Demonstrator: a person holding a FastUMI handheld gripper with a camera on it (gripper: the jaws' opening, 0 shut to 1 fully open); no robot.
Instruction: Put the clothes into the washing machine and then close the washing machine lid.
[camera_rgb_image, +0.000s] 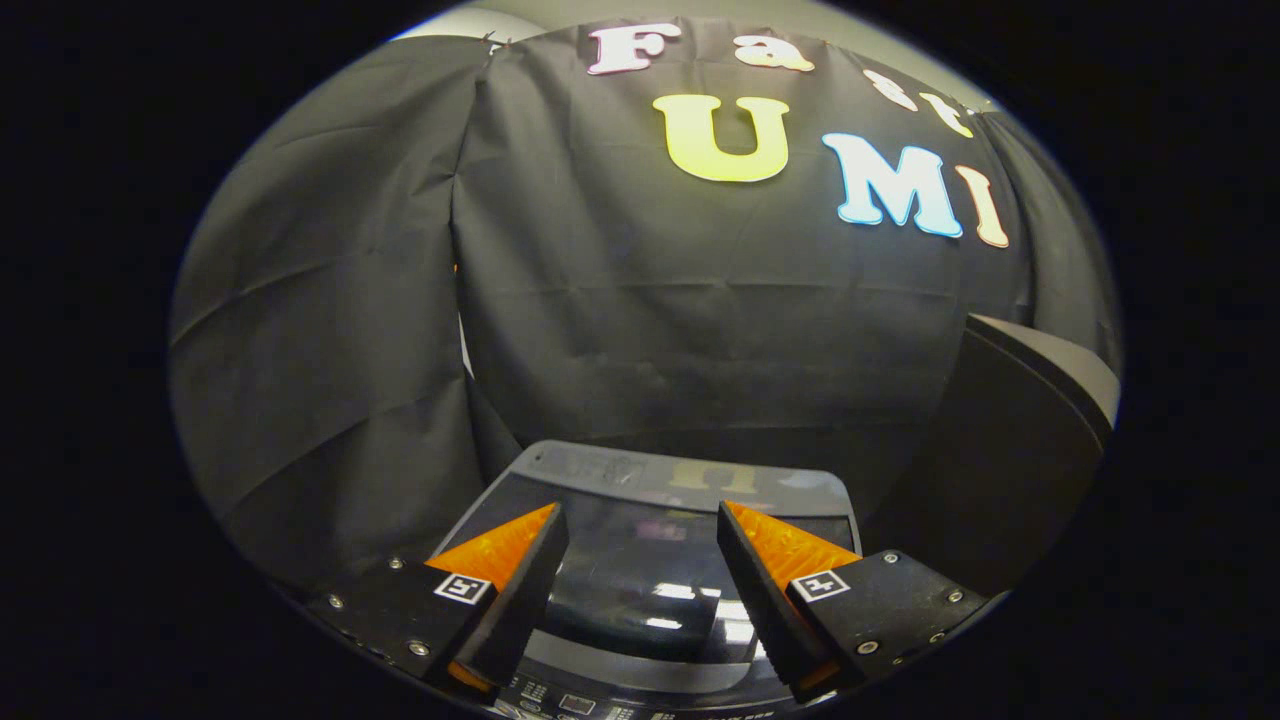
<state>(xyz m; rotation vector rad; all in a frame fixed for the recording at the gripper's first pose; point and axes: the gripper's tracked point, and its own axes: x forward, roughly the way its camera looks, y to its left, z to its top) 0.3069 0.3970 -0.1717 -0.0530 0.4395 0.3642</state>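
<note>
Glossy dark washing machine lid (640, 580) lying flat, gripper (640, 520) parted above it, grasping nothing

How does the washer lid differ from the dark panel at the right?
The lid lies flat and closed under the open gripper, whose fingers hold nothing; the panel stands tilted beside the washer. The lid is glossy and mirrors lights; the panel looks matt. The lid sits between and beyond the fingers; the panel is off to their right. Both are dark.

The gripper (640, 530) shows two wedge-shaped fingers with ribbed inner faces. Each sits on a black screwed block. Both blocks carry a square black-and-white marker.
</note>
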